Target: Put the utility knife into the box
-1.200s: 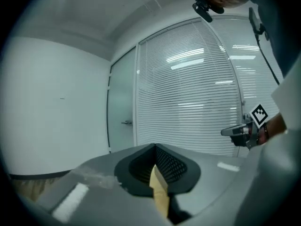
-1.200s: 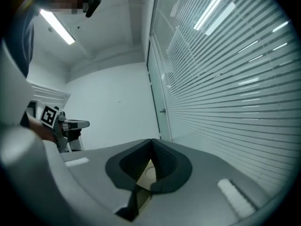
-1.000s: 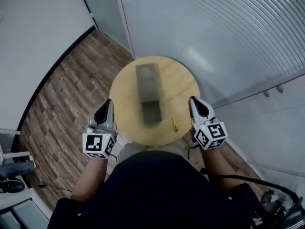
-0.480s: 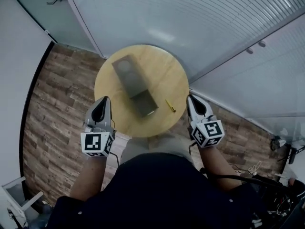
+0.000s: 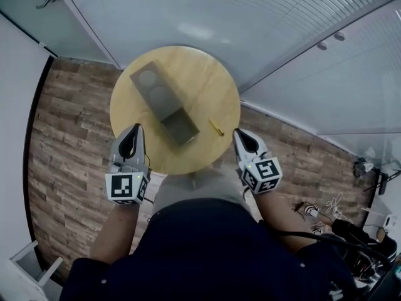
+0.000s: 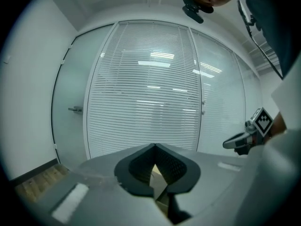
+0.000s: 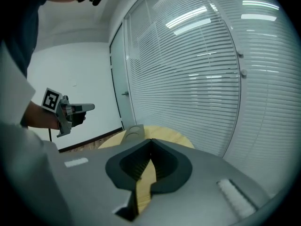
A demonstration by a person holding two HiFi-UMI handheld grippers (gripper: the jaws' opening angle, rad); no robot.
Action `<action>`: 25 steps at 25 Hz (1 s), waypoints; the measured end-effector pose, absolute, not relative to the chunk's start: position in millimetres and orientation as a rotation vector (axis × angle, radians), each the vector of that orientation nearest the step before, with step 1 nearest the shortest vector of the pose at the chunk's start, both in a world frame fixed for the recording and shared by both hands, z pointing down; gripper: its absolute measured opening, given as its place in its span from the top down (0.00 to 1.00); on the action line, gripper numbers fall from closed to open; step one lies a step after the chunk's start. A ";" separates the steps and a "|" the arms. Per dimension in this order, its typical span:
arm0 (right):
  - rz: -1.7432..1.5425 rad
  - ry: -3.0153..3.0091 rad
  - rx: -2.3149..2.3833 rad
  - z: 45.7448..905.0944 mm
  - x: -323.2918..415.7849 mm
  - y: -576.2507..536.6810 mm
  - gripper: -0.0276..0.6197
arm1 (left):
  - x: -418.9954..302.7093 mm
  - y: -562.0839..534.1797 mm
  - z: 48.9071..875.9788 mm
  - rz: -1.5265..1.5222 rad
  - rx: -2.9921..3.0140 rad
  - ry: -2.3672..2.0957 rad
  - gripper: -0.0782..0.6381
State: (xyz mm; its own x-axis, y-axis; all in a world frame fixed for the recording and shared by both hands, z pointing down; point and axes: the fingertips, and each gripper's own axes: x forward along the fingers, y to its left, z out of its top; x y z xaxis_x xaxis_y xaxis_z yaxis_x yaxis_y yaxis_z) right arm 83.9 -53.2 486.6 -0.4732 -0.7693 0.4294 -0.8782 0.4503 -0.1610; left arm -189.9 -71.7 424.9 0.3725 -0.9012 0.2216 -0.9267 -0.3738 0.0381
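A small yellow utility knife (image 5: 216,127) lies on the round wooden table (image 5: 207,80), just right of a long grey box (image 5: 164,102). The box lies slantwise with its open end (image 5: 180,129) towards me. My left gripper (image 5: 133,132) hovers at the table's near left edge, and its jaws are shut with nothing between them. My right gripper (image 5: 239,134) hangs at the near right edge, a short way from the knife, also shut and empty. In the right gripper view the table (image 7: 171,134) and the box (image 7: 134,130) lie ahead of the shut jaws.
Wood-plank floor (image 5: 69,137) surrounds the table. Glass walls with blinds (image 5: 250,17) stand right behind it, with a door (image 5: 37,5) at the far left. Cables (image 5: 326,209) lie on the floor at the right. My torso fills the bottom of the head view.
The head view has swung, so the table and box now sit higher and further left, with the box looking turned. Both grippers stay shut near the table's front edge.
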 end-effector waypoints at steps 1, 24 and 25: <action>0.534 -2.408 1.397 495.6 84.2 -52.9 0.95 | -187.4 -71.3 429.9 0.260 2.463 -1.658 0.89; 0.607 -2.252 1.187 687.9 84.0 -74.2 0.83 | -128.3 -116.8 552.3 0.494 2.488 -1.450 0.89; 0.606 -2.250 1.173 693.1 82.0 -73.9 0.81 | -128.1 -115.5 556.4 0.510 2.488 -1.436 0.89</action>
